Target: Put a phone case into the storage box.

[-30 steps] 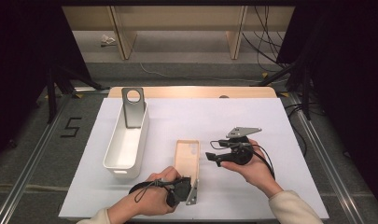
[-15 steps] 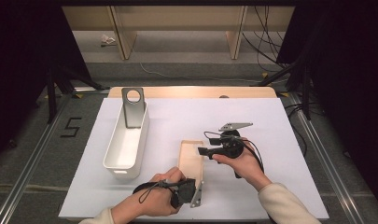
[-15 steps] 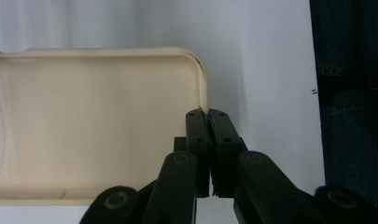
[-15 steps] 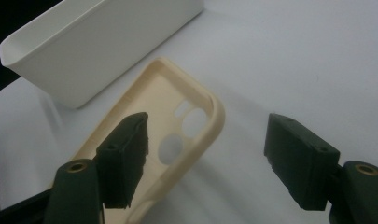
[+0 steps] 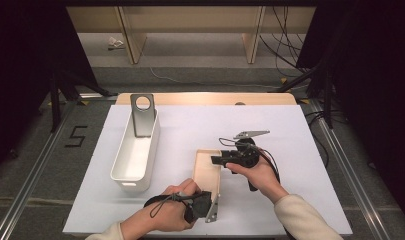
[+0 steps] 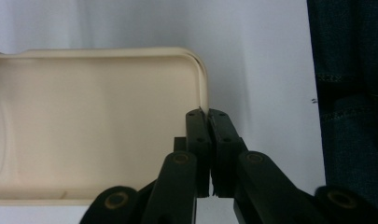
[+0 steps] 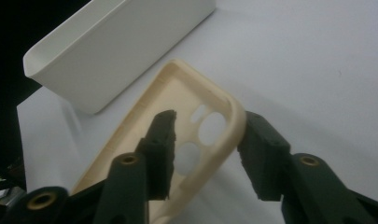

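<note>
A cream phone case [image 5: 208, 170] lies hollow side up on the white table [image 5: 290, 135]. My left gripper [image 5: 206, 199] is shut on the rim of its near end; the left gripper view shows both pads [image 6: 198, 135] pinching the thin wall of the case [image 6: 98, 126] at a corner. My right gripper [image 5: 217, 160] is at the far end of the case. There its jaws have just been closing, and the camera-hole end of the case [image 7: 186, 88] stands between them. One pad [image 7: 161, 140] is inside the shell, clear of the end wall, and the other is just outside it.
A long white bin [image 5: 135, 155] stands left of the case, with a grey metal plate with a round hole [image 5: 142, 115] upright at its far end. The bin [image 7: 112, 46] lies just beyond the case in the right gripper view. Cables run on the floor behind the table.
My right gripper has moved left to the far end of the case and its jaws have narrowed around that end. The left gripper has stayed shut on the near end.
</note>
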`<state>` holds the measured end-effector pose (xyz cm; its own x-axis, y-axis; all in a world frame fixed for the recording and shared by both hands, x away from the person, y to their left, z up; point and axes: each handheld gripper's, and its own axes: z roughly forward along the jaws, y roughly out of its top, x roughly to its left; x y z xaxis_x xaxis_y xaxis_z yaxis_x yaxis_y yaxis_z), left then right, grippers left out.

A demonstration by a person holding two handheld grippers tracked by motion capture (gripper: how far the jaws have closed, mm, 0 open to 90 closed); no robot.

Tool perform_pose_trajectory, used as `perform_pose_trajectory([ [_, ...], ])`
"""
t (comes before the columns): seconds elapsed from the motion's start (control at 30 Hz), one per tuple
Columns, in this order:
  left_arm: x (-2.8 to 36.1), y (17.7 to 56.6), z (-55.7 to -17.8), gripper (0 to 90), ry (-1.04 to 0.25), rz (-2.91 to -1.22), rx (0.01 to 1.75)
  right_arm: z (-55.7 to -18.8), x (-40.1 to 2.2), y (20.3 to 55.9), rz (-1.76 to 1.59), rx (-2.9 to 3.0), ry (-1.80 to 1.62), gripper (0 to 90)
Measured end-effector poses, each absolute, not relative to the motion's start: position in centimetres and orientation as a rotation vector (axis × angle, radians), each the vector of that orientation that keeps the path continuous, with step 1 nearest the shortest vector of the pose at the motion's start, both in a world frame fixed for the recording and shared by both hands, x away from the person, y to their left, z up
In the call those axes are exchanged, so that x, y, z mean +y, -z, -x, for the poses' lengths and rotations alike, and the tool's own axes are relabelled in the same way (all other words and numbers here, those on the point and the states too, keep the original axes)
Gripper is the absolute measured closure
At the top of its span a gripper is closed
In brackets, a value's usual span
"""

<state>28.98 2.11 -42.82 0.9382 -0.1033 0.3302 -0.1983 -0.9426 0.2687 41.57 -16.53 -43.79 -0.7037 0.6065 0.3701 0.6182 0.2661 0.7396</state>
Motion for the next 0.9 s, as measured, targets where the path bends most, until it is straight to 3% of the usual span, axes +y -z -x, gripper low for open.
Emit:
perform_pose_trajectory([
  [0.1, 2.1, 42.8, -29.0, 87.4, -0.452, -2.791, -0.222, -41.6, -16.8, 43.7, 1.211, -2.453, 1.475, 67.2],
  [0.37, 2.3, 42.8, -29.3, 87.3, -0.482, -2.789, -0.211, -41.3, -17.2, 42.7, 1.238, -2.366, 1.546, 75.9],
  [0.77, 2.7, 42.2, -29.9, 85.4, -0.596, -2.722, -0.172, -40.4, -17.7, 40.0, 1.218, -2.285, 1.717, 81.9],
  [0.9, 3.5, 41.6, -30.1, 77.4, -0.610, -2.642, -0.098, -40.3, -18.5, 39.3, 1.238, -2.304, 1.760, 81.8],
])
